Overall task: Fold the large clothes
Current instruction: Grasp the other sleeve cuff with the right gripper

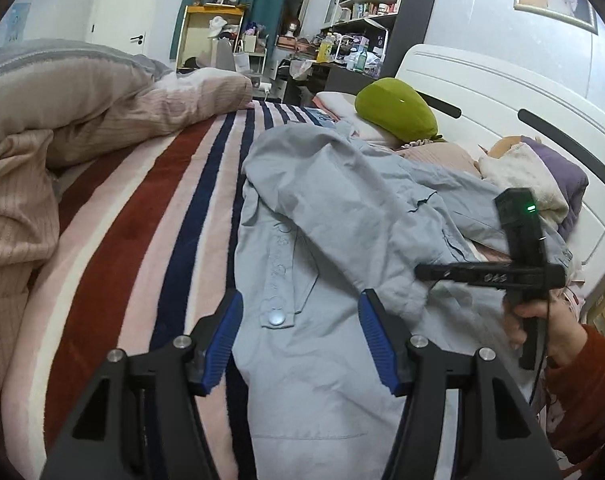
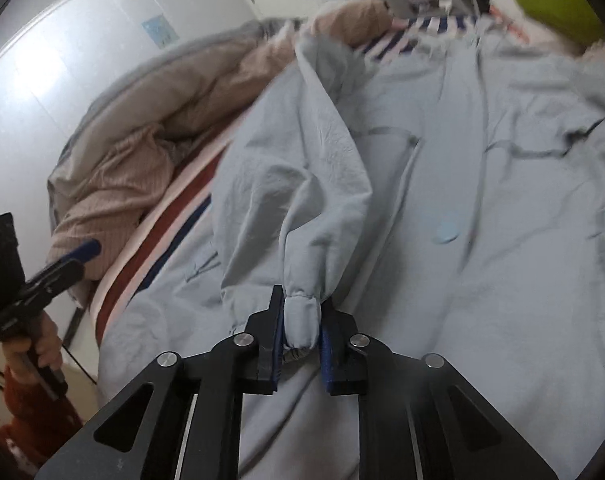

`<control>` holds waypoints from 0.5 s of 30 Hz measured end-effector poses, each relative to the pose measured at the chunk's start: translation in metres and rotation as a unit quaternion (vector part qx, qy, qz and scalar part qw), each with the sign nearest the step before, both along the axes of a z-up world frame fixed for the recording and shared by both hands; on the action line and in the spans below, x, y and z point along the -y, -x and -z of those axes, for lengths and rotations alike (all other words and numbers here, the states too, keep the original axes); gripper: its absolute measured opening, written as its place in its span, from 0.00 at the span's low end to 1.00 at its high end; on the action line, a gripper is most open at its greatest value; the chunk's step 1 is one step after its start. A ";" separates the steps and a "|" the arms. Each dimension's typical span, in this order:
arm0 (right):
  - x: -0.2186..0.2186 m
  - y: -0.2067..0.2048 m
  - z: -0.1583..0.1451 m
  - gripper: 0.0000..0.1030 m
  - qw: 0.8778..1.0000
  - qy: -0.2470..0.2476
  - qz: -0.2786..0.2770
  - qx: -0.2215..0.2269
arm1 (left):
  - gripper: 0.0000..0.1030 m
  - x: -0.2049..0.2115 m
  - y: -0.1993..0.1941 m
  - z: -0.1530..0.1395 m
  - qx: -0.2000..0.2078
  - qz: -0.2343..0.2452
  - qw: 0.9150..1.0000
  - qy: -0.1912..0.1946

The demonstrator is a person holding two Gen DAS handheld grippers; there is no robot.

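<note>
pinching the sleeve cuff [image 2: 300, 320] in my right gripper [image 2: 301, 330]; the jacket [image 1: 322, 216] body runs lengthwise ahead, under my half-open, empty left gripper [image 1: 300, 336].

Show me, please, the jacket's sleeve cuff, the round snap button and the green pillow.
sleeve cuff [image 2: 301, 320]: right wrist view, gathered end between the pads.
snap button [image 1: 277, 315]: left wrist view, its centre.
green pillow [image 1: 394, 110]: left wrist view, mid-surface.

A jacket [image 1: 322, 208] lies spread on the bed [image 1: 142, 220], ahead of and beneath the left gripper [image 1: 300, 336], whose fingers [image 1: 222, 332] stand over its snap placket. A bunched quilt [image 1: 62, 120] lies left of those fingers. Pillows [image 1: 398, 108] sit beyond the jacket against the headboard [image 1: 502, 92]. The jacket's cuff [image 2: 300, 320] sits between the right gripper [image 2: 301, 340] fingers, its sleeve running ahead.
</note>
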State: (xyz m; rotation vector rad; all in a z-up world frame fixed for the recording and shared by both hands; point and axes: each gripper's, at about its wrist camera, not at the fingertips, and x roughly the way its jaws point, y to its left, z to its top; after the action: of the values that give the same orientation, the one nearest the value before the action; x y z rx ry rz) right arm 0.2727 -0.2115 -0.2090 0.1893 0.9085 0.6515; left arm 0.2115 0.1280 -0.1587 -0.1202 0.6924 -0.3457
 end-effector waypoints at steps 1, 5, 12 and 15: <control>0.007 0.005 -0.007 0.07 1.000 -0.002 0.005 0.009 | 0.54 0.002 0.000 -0.001 0.002 0.003 1.000 0.001; 0.069 0.026 -0.034 0.06 0.999 -0.030 0.037 0.013 | 0.54 0.017 -0.004 -0.005 0.010 0.017 1.000 0.006; 0.141 0.039 -0.011 0.07 0.995 -0.009 0.090 -0.039 | 0.54 0.043 -0.007 -0.007 0.016 0.022 1.000 -0.004; 0.137 0.042 -0.008 0.19 0.995 0.042 0.087 -0.034 | 0.62 0.051 -0.007 -0.009 0.019 0.010 1.000 -0.018</control>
State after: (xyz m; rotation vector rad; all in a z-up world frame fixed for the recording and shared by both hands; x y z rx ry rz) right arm 0.2303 -0.3483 -0.2014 0.2129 0.9711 0.4469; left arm 0.2182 0.0770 -0.1502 -0.0722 0.6628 -0.3537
